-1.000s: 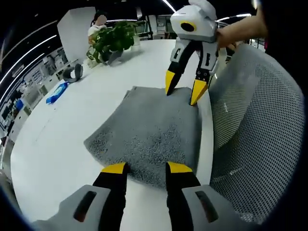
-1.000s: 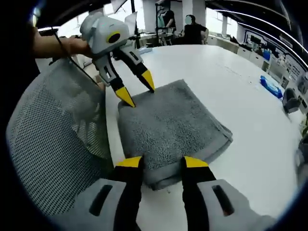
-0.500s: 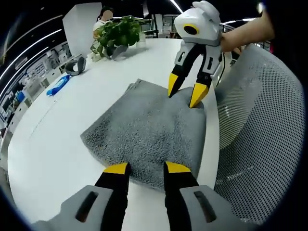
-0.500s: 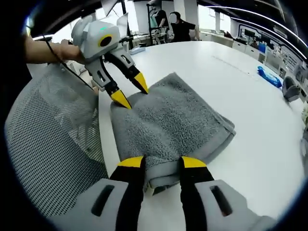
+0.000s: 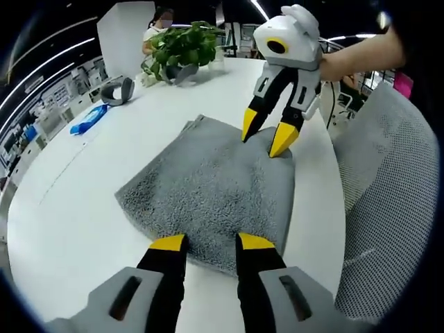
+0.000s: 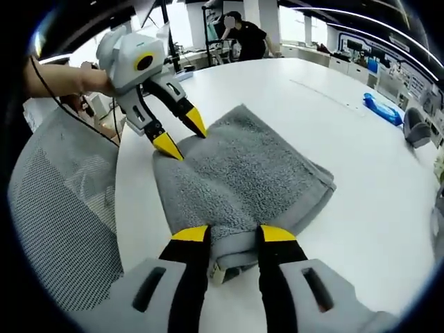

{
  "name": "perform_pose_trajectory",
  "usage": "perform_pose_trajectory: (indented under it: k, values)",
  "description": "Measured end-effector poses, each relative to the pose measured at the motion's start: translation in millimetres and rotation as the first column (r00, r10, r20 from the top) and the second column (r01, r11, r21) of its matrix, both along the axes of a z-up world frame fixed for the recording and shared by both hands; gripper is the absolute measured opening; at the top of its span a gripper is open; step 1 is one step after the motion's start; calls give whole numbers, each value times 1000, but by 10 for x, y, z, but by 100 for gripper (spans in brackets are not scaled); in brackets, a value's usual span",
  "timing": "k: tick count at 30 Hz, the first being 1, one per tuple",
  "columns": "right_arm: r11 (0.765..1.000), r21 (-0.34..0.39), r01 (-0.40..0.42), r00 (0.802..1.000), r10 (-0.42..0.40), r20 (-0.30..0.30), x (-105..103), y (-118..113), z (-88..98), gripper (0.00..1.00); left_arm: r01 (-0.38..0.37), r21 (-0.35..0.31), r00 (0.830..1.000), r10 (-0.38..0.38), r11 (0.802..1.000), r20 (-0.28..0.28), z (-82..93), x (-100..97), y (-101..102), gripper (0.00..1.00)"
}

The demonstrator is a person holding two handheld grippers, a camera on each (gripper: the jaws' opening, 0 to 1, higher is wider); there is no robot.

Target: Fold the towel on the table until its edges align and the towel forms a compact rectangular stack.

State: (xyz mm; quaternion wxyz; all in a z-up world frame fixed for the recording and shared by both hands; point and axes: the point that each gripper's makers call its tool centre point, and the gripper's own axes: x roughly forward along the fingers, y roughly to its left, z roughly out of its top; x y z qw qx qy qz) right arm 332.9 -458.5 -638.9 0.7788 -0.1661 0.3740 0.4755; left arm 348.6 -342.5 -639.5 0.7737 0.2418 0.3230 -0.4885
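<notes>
A grey towel [image 5: 208,187] lies folded into a thick rectangle on the white table [image 5: 69,208]. My left gripper [image 5: 211,243] stands open at its near edge, both yellow tips resting over the fabric. At the far edge my right gripper [image 5: 267,133] is open too, tips down on the towel. In the right gripper view the towel [image 6: 243,173] runs away from my right gripper [image 6: 234,236], whose jaws straddle a layered corner. The left gripper [image 6: 182,135] touches the opposite end, held by a person's hand.
A grey mesh chair [image 5: 388,208] [image 6: 55,222] stands against the table's edge beside the towel. Farther back are a potted plant [image 5: 184,45], a blue packet [image 5: 87,119] [image 6: 383,111] and a grey curved object [image 5: 118,90]. People stand in the background.
More bare table now shows between the towel and the chair-side edge. Both grippers keep their places at the towel's two ends, jaws just as far apart.
</notes>
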Motion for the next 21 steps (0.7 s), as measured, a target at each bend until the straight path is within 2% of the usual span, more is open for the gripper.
perform_pose_trajectory:
  k: [5, 10, 15, 21]
  values:
    - [1000, -6, 15, 1000, -15, 3, 265, -26, -6, 25, -15, -7, 1000, 15, 1000, -15, -3, 226, -36, 28]
    - [999, 21, 28, 1000, -28, -3, 427, -53, -3, 25, -20, -6, 1000, 20, 1000, -23, -10, 409, -47, 28]
    - [999, 24, 40, 999, -40, -5, 467, -49, -10, 25, -34, -11, 999, 33, 999, -22, -12, 452, -60, 28]
    - [997, 52, 50, 998, -51, 35, 426, -61, 27, 26, -67, -32, 998, 67, 997, -2, 22, 436, -55, 29]
